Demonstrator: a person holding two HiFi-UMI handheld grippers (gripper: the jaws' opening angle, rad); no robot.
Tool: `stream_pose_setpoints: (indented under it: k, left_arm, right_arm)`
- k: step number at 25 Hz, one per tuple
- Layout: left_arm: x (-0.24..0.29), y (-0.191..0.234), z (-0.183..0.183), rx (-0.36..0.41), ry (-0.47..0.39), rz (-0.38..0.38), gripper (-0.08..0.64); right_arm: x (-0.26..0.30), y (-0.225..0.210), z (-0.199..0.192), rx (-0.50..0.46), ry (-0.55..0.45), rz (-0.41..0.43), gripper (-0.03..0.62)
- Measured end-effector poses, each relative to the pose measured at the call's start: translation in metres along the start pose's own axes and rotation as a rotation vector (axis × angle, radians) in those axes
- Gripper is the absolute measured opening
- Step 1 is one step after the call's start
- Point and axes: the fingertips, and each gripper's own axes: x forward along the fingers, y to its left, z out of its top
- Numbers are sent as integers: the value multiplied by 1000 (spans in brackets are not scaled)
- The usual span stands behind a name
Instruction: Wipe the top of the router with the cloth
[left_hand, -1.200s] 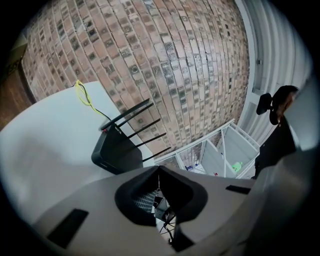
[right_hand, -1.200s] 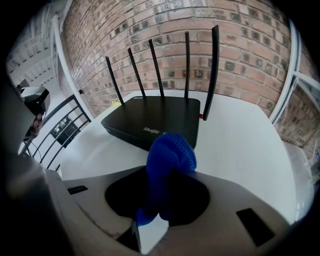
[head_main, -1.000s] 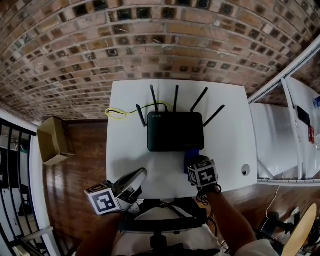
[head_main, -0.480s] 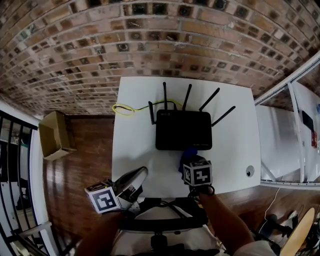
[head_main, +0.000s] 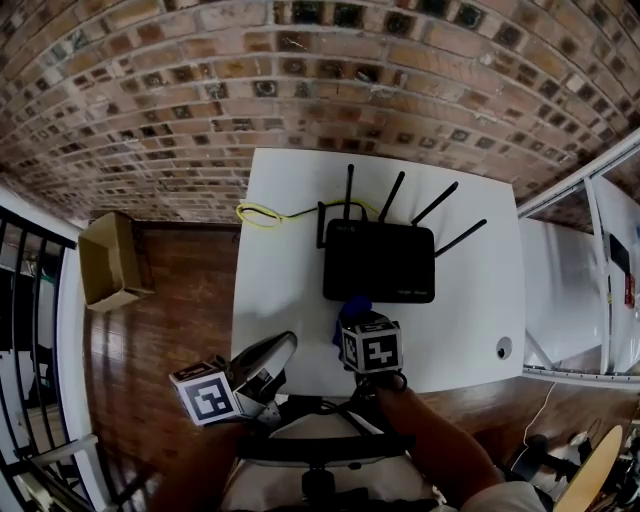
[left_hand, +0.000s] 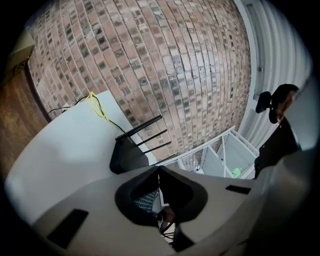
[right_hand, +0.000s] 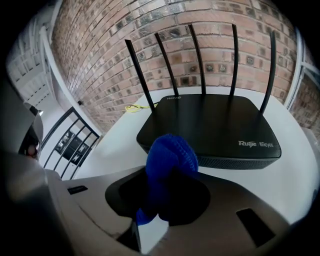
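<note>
A black router (head_main: 379, 261) (right_hand: 210, 127) with several upright antennas sits toward the back of the white table (head_main: 280, 300); its dark edge (left_hand: 125, 155) also shows in the left gripper view. My right gripper (head_main: 352, 318) (right_hand: 167, 172) hovers just in front of the router's near-left corner, shut on a bunched blue cloth (right_hand: 167, 165) (head_main: 350, 312). The cloth hangs short of the router's front edge. My left gripper (head_main: 278, 352) (left_hand: 159, 182) is held low at the table's near-left edge, jaws together with nothing between them.
A yellow cable (head_main: 262, 214) loops off the router's back left across the table. A brick wall (head_main: 300, 80) stands close behind the table. A cardboard box (head_main: 108, 262) lies on the wood floor at left. A white shelf (head_main: 590, 290) stands at right. A small round hole (head_main: 503, 348) marks the table's right front.
My right gripper with the blue cloth has shifted left along the router's front, from near its right side to its left corner. The left gripper has stayed put.
</note>
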Motion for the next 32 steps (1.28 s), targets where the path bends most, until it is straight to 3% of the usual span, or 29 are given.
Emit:
stream_pose_setpoints:
  k: [10, 19, 27, 32]
  left_arm:
    - [-21, 19, 8, -24, -1, 27, 5]
    - [-30, 27, 3, -29, 31, 26, 5]
    - [-37, 29, 0, -23, 37, 27, 5]
    - [-40, 26, -2, -17, 30, 26, 5]
  right_arm:
    - [19, 34, 8, 41, 0, -20, 107]
    - [29, 35, 3, 245, -39, -124, 110]
    - [32, 48, 5, 271, -58, -82, 110]
    - [36, 65, 11, 222, -73, -14, 110]
